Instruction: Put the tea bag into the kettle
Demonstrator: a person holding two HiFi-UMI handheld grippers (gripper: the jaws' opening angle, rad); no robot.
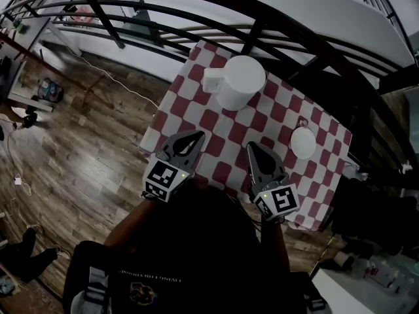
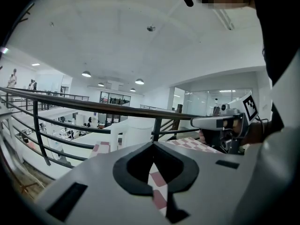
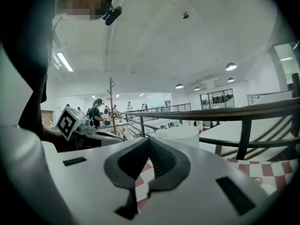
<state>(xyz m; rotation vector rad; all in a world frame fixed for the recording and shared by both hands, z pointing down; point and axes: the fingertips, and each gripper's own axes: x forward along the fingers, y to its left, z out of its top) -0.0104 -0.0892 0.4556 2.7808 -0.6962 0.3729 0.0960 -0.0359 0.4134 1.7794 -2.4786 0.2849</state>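
Observation:
The white kettle [image 1: 239, 81] stands with its handle to the left at the far side of a table with a red-and-white checked cloth [image 1: 216, 120]. It also shows as a white cylinder behind the jaws, as the kettle [image 2: 132, 133] in the left gripper view and the kettle [image 3: 181, 136] in the right gripper view. I cannot make out a tea bag. My left gripper [image 1: 198, 135] hovers over the near left edge, shut and empty. My right gripper [image 1: 251, 147], also shut with nothing in it, is over the near middle. Both point towards the kettle.
A small white round lid-like thing [image 1: 303, 142] lies on the cloth at the right. A dark metal railing [image 1: 262, 18] runs just behind the table. Wooden floor [image 1: 85, 149] lies to the left, with cables on it. Other people stand far off.

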